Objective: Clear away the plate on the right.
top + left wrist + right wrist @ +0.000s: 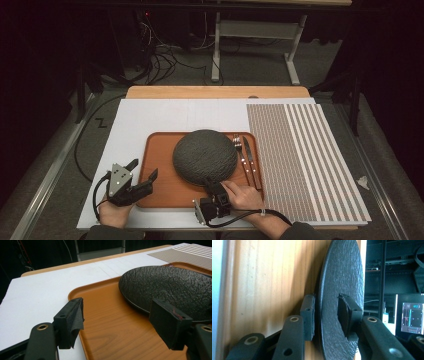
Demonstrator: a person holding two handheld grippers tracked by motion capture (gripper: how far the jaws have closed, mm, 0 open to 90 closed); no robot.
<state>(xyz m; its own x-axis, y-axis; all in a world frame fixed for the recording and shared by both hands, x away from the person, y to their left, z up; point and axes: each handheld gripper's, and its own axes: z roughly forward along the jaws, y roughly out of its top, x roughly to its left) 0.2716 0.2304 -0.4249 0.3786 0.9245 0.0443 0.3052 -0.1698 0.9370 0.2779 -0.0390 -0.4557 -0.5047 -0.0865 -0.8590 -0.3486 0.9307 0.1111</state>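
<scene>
Two tongs | left [145, 170]: open by tray [165, 192] | right [210, 184]: astride plate [205, 156] rim, pads loose

We count one brown tray [160, 192] — and on it one dark round plate [205, 156], one fork [238, 150] and one knife [251, 165]. We see two tools — the left tool [141, 171] and the right tool [212, 186].
</scene>
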